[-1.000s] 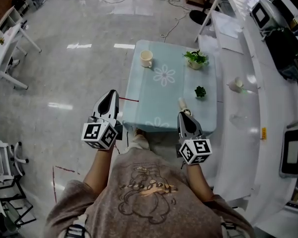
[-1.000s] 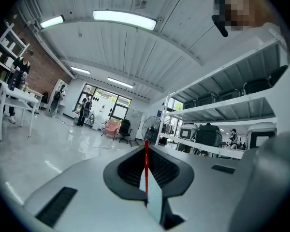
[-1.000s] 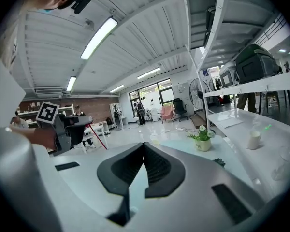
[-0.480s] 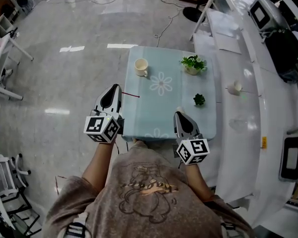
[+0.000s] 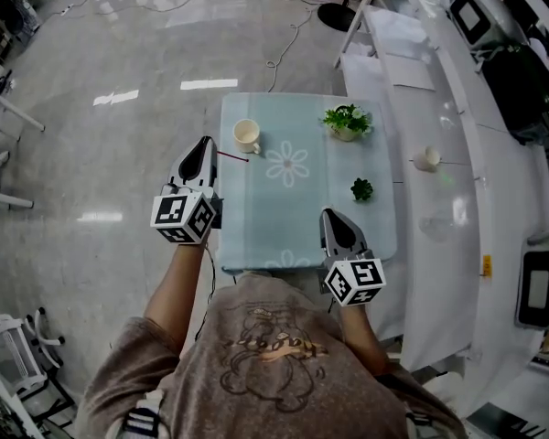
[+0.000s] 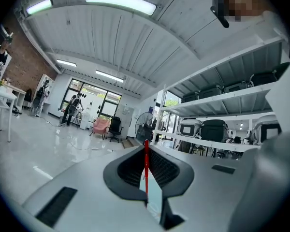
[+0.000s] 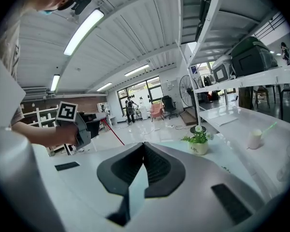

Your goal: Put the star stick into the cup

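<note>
A thin red star stick (image 5: 233, 156) juts rightward out of my left gripper (image 5: 205, 144), which is shut on it at the table's left edge. The stick's tip lies just below the cream cup (image 5: 246, 135), which stands upright on the pale blue table (image 5: 302, 208). In the left gripper view the red stick (image 6: 146, 170) runs up between the closed jaws of that gripper (image 6: 146, 146). My right gripper (image 5: 330, 215) hovers over the table's near right part, shut on nothing. The right gripper view shows its own tips (image 7: 144, 145) together, with the left gripper (image 7: 76, 127) and stick (image 7: 113, 134) off to the left.
A potted plant (image 5: 346, 121) stands at the table's far right and a small green plant (image 5: 361, 189) lies nearer. A white bench (image 5: 439, 199) with a small white cup (image 5: 426, 158) runs along the right. Cables lie on the glossy floor (image 5: 119, 108).
My left gripper with the stick has come forward and closer to the cup, so the stick's tip now reaches over the table's left edge. The right gripper has kept its place over the near edge.
</note>
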A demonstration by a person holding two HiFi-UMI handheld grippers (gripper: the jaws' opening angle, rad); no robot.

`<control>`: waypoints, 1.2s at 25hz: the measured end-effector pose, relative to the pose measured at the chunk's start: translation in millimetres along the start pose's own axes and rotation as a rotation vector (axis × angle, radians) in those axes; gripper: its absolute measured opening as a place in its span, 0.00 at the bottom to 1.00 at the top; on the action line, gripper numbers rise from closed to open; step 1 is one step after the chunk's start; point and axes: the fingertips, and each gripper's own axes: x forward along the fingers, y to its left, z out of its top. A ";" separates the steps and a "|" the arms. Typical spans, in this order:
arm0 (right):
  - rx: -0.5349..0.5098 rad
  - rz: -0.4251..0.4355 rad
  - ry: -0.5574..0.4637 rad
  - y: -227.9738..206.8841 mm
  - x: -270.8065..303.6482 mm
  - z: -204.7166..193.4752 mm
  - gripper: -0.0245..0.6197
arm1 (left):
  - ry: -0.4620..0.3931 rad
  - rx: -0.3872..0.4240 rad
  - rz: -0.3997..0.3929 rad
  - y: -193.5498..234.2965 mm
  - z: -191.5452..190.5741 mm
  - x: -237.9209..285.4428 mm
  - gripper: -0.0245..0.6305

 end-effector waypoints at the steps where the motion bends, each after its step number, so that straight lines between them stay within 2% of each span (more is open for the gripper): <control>1: 0.003 -0.006 0.002 -1.4 2.7 0.3 0.04 | 0.001 0.002 -0.004 2.4 0.0 7.5 0.09; 12: 0.016 -0.069 0.016 -20.7 24.1 5.7 0.04 | 0.004 -0.002 0.001 35.0 -10.9 84.4 0.09; 16: 0.024 -0.089 0.028 -27.1 25.9 2.8 0.04 | 0.010 -0.059 0.011 48.0 -30.2 103.9 0.09; 24: 0.027 -0.111 0.067 -36.3 33.6 -6.4 0.04 | 0.061 -0.065 0.027 63.2 -75.3 122.4 0.09; 30: 0.024 -0.108 0.103 -34.1 41.9 -10.8 0.04 | 0.091 -0.109 0.031 74.7 -102.8 128.8 0.09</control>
